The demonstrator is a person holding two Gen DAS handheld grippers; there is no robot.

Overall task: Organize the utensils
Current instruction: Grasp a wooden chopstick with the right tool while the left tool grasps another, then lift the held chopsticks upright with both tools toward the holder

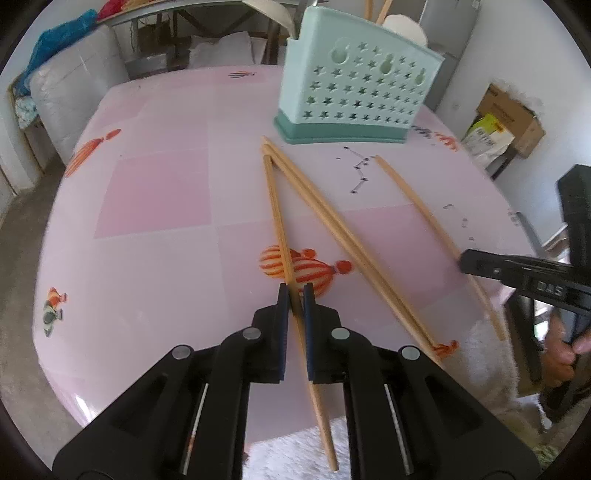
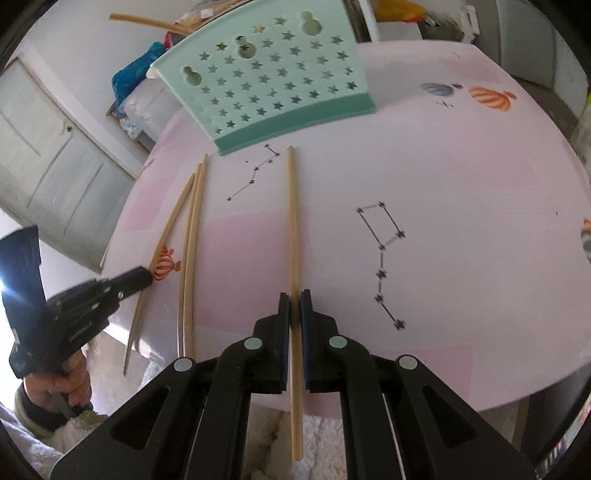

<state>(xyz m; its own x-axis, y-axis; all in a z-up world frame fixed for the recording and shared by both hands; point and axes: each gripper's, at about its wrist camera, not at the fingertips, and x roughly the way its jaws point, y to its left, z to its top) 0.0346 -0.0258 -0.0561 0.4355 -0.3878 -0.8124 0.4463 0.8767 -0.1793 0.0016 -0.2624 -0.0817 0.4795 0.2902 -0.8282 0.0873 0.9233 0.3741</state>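
Several wooden chopsticks lie on the pink table [image 1: 155,192]. My left gripper [image 1: 294,291] is shut on one chopstick [image 1: 275,206] that points toward the mint utensil holder [image 1: 354,92]. A pair of chopsticks [image 1: 343,240] lies just right of it. My right gripper [image 2: 294,295] is shut on a single chopstick [image 2: 292,206], also seen at the right of the left wrist view [image 1: 417,206]. The holder [image 2: 273,74] stands at the far side with chopsticks [image 1: 376,9] standing in it. The left gripper shows in the right wrist view [image 2: 146,275].
The table's near edge runs just under both grippers, with a white fluffy cover [image 1: 295,450] below. Cardboard boxes [image 1: 509,122] stand right of the table. White bundles [image 1: 74,96] and a door [image 2: 48,162] stand to the left.
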